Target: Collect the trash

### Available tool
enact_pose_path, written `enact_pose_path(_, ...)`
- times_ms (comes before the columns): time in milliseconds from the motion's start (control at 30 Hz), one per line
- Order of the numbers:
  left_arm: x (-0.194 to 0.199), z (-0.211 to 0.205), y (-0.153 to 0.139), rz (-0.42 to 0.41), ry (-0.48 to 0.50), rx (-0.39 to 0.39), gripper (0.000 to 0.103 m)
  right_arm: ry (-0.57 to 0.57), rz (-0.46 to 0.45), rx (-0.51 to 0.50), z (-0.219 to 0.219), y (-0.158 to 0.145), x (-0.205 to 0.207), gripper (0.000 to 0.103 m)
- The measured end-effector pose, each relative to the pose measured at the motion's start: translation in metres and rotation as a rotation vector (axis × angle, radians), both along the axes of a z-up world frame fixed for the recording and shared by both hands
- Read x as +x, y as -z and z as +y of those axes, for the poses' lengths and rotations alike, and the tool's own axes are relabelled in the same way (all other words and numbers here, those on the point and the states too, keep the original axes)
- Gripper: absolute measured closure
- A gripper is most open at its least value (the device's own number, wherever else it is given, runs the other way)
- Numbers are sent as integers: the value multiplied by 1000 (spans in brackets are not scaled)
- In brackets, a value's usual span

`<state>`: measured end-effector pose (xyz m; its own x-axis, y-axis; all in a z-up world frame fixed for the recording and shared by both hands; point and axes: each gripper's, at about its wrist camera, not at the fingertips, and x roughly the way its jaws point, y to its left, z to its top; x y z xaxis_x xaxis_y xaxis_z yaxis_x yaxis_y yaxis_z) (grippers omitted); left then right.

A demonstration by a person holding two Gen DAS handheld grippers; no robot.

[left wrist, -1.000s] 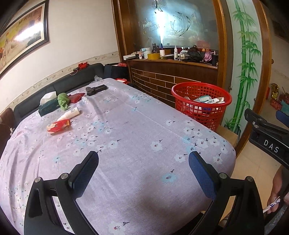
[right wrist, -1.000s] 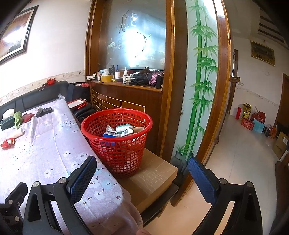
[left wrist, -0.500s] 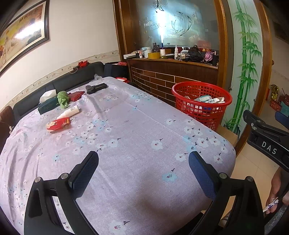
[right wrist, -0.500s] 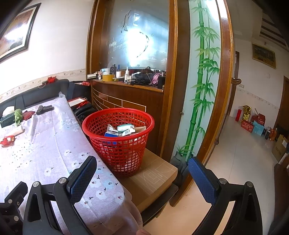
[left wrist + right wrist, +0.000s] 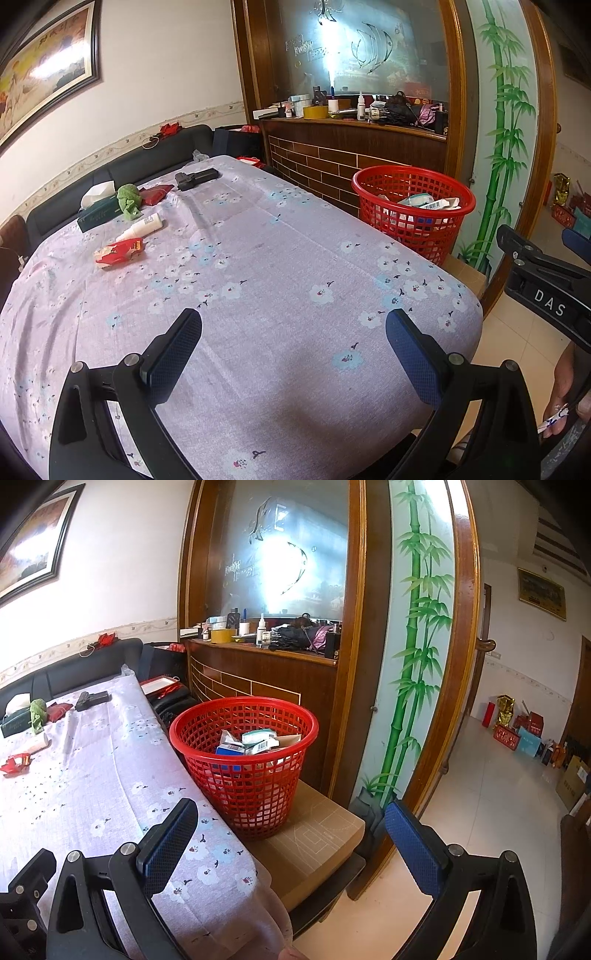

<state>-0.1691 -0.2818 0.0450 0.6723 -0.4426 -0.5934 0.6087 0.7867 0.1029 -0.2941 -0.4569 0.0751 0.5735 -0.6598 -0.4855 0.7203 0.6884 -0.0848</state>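
A red mesh basket (image 5: 413, 210) holding several boxes stands on a cardboard box beside the table's right edge; it also shows in the right wrist view (image 5: 245, 764). A crumpled red wrapper (image 5: 119, 252) and a white tube (image 5: 144, 226) lie on the floral tablecloth (image 5: 258, 266) at the far left. My left gripper (image 5: 293, 350) is open and empty above the table's near end. My right gripper (image 5: 290, 843) is open and empty, near the basket and the table's corner.
A green tissue box (image 5: 99, 210), a green cloth (image 5: 129, 199), a red pouch (image 5: 157, 192) and a black object (image 5: 195, 178) lie at the table's far end. A black sofa (image 5: 110, 173) runs behind. A wooden counter (image 5: 354, 147) with clutter stands beyond the basket. Tiled floor (image 5: 480, 812) lies to the right.
Both grippers have drifted slightly; the right wrist view has shifted a little toward the basket. Nothing was picked up or let go.
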Motion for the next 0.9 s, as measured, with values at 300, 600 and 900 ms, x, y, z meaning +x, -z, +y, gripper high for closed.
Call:
enact_pose_path(300, 0, 0, 0, 1, 0, -1, 4, -4, 2, 0, 1, 0, 1, 0)
enact_pose_path(600, 0, 0, 0, 2, 1, -1, 4, -6, 4, -1, 1, 1, 2, 0)
enact_pose_path(900, 1, 0, 2, 5, 3, -2, 4, -6, 6, 1, 2, 2, 2, 0)
